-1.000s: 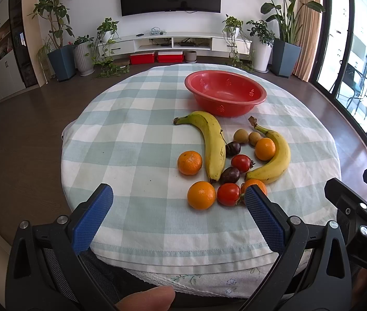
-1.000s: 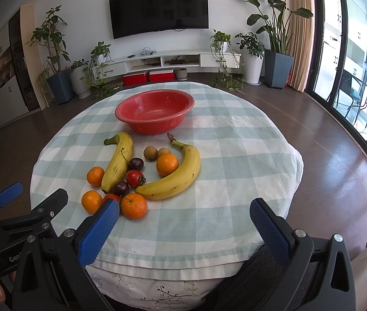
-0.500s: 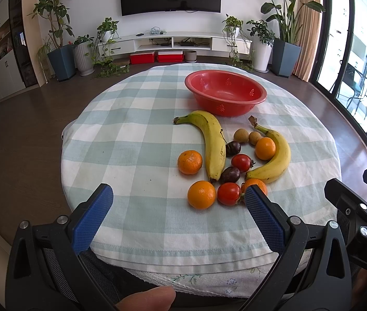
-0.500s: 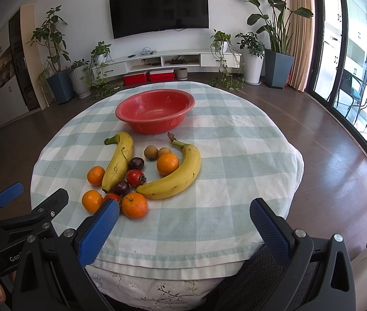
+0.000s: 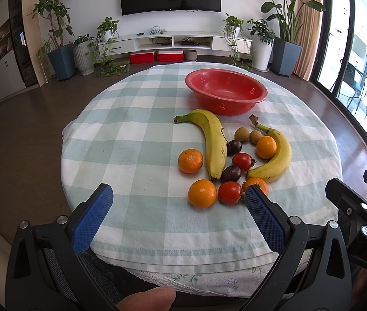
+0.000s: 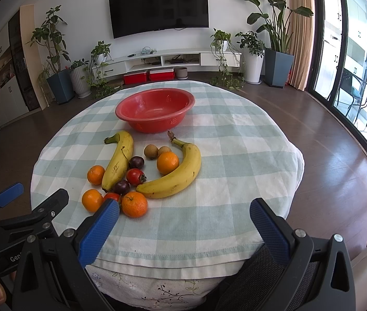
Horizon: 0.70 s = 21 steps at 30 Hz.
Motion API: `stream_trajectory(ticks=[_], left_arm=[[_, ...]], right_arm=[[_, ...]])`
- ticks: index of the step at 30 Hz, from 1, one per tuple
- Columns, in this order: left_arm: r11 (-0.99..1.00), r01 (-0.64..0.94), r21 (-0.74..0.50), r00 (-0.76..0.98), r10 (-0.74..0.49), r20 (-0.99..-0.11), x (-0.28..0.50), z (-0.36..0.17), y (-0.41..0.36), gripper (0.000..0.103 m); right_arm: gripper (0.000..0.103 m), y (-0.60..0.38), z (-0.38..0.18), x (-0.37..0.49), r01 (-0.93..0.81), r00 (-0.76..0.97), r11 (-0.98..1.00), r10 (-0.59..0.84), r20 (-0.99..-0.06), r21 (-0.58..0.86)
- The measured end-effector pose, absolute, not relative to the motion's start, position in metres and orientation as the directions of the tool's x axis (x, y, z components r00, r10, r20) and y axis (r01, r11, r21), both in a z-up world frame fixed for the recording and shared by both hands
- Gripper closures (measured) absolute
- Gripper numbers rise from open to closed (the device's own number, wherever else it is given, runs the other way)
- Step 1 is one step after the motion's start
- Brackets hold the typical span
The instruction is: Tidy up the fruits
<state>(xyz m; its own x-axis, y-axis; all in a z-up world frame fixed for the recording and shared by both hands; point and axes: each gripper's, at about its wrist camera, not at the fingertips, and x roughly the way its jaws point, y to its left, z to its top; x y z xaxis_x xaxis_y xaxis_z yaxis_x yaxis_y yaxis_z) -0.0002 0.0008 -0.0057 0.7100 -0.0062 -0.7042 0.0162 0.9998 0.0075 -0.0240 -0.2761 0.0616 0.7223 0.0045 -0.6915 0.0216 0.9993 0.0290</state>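
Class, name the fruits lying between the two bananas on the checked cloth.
Both views show two brown round fruits, an orange, two dark plums, and a tomato between the bananas.

Bright daylight pours in from the glass doors (image 5: 359, 77) at the right edge of both views, blown out to near white there. It glares off the dark wood floor (image 6: 339, 155) at right in the right wrist view. The table (image 5: 136, 140) is evenly lit and sharp, with short soft shadows. Fisheye distortion bows walls and door frames, and the corners darken to black.
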Motion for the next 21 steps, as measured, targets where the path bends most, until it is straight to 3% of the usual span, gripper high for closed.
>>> stream_trajectory(ticks=[13,21], left_arm=[[1.000,0.012,0.003,0.716,-0.006,-0.698,-0.004,-0.009,0.006,0.000],[0.983,0.132,-0.127,0.727,-0.183,-0.662,-0.004,-0.023,0.041,0.000]], right_arm=[[0.000,-0.285,0.063,-0.021,0.027,0.722,0.999,0.002,-0.692,0.031],[0.000,-0.299,0.057,-0.025,0.037,0.737,0.995,0.039,-0.675,0.098]])
